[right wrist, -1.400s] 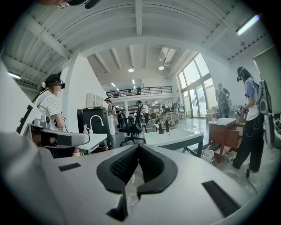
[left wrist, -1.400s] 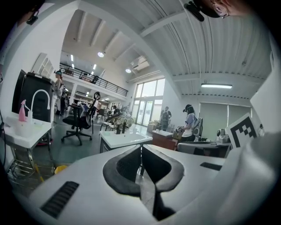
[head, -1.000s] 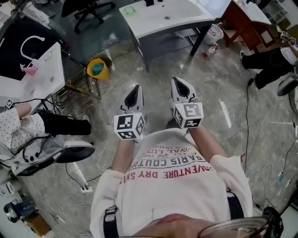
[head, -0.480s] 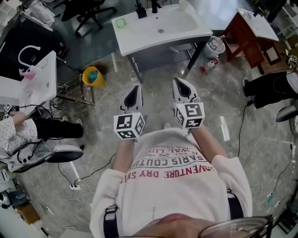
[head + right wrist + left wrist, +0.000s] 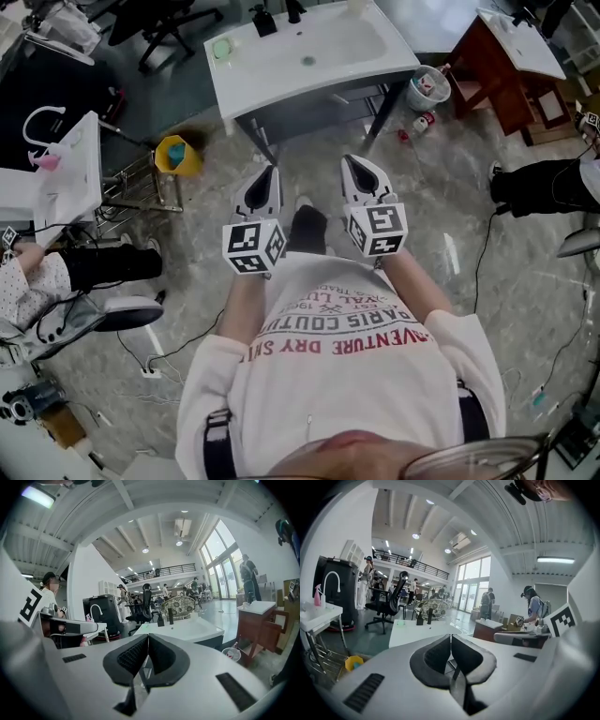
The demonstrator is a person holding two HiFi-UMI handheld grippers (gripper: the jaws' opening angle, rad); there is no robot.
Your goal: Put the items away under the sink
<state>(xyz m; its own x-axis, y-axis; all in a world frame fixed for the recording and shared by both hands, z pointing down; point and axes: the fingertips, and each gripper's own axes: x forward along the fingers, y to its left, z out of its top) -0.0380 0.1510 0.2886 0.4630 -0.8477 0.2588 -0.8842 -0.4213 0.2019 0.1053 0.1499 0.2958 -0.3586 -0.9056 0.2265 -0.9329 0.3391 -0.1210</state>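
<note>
The white sink top (image 5: pixel 309 56) on its dark grey cabinet (image 5: pixel 314 105) stands ahead of me, with two dark bottles (image 5: pixel 264 19) and a green soap (image 5: pixel 221 49) at its back edge. My left gripper (image 5: pixel 270 172) and right gripper (image 5: pixel 353 161) are held side by side over the floor, short of the cabinet front. Both point toward the sink and hold nothing. In the left gripper view the pads of my left gripper (image 5: pixel 450 637) meet. The right gripper view shows my right gripper (image 5: pixel 147 637) shut too, with the sink (image 5: pixel 190 629) beyond.
A yellow bucket (image 5: pixel 176 155) and a wire rack (image 5: pixel 131 192) stand at the left. A small white bin (image 5: pixel 424 89) and a bottle (image 5: pixel 420 122) lie on the floor right of the sink. A brown wooden table (image 5: pixel 497 70) is further right. Cables (image 5: pixel 483 253) run across the floor.
The sink has drawn nearer and slid left in the head view as I walked toward it with both grippers. Both stay shut and empty.
</note>
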